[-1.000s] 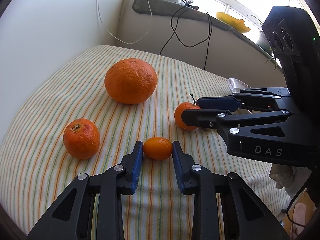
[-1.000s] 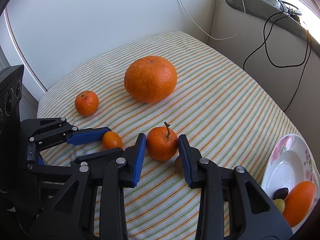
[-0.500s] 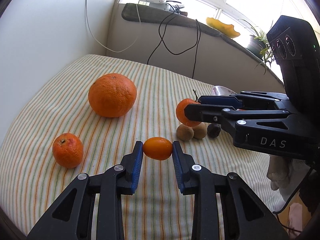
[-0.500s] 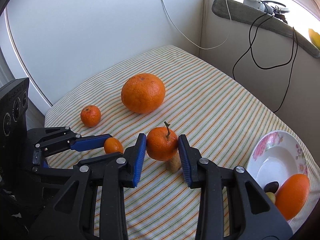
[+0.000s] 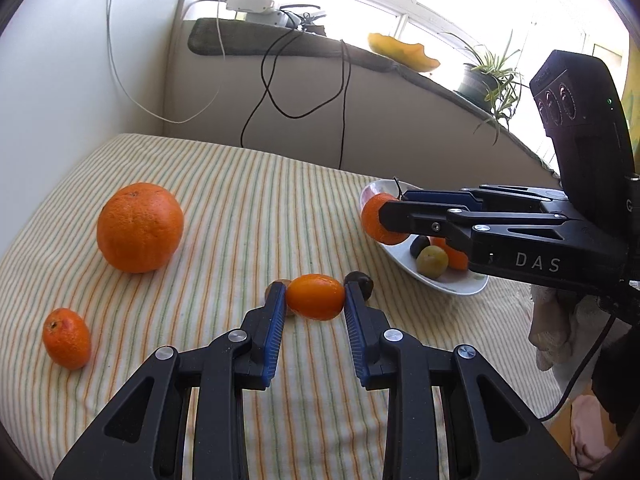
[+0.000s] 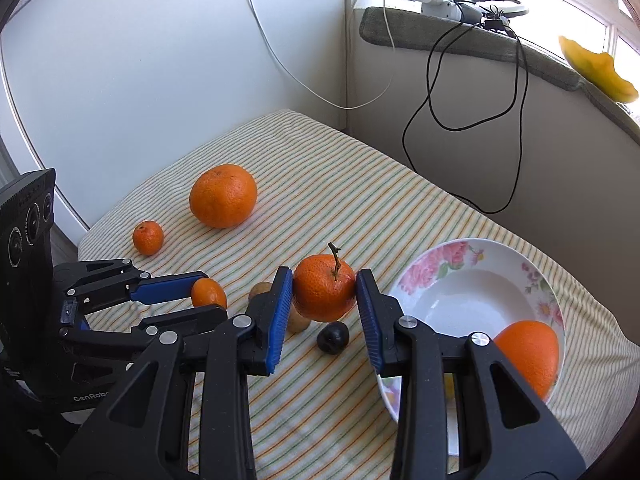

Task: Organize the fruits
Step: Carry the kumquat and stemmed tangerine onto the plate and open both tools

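Clearly, both tongs are loaded. The left gripper (image 5: 315,298) is pinched on a kumquat (image 5: 315,297), the small oval fruit being pressed end to end between the blue pads (image 5: 275,336). Just beyond its tips, partly hidden behind fruit and pads, a brown fruit (image 5: 280,286) and a dark plum (image 5: 362,282) are seen on the striped cloth (image 5: 248,200). Further out to the left of these tongs a large orange (image 5: 140,227) is seen, and nearer in on the same side a small mandarin (image 5: 67,338).

The right gripper (image 6: 324,294) is clamped on a stemmed mandarin (image 6: 325,293), held with its stem upright. In the right wrist view, this fruit is carried just left of the flowered bowl (image 6: 452,268); the bowl's near rim is covered by the right finger. An orange fruit (image 6: 528,354) is lying in the bowl, partly hidden behind that finger. From the left wrist view a yellow-green plum (image 5: 432,261) and a dark one (image 5: 420,245) are also seen inside the bowl, below the right tongs.
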Demonstrator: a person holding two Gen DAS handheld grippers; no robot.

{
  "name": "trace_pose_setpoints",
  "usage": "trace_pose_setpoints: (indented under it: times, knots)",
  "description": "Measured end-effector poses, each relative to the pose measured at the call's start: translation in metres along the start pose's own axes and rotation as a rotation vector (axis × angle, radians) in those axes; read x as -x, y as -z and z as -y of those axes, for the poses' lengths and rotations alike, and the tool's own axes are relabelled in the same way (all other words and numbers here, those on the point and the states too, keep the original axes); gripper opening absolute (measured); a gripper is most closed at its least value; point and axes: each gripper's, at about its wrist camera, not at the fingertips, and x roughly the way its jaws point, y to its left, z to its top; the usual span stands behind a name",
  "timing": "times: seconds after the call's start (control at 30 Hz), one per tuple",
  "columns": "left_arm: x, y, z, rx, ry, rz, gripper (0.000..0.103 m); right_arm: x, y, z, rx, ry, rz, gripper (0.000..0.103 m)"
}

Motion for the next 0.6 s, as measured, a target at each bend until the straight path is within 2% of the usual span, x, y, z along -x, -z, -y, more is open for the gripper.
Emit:
trace_pose_setpoints:
  times: [0.37, 0.6]
  knots:
    - [-0.027, -0.018, 0.041, -0.066, 0.055, -0.005, 0.028, 0.009, 0.006, 0.051, -0.07, 0.058, -0.013, 0.034]
    - [-0.044, -0.02, 0.061, -0.118, 0.062, -0.025, 0.028, 0.006, 0.008, 0.071, -0.093, 0.076, -0.033, 0.034]
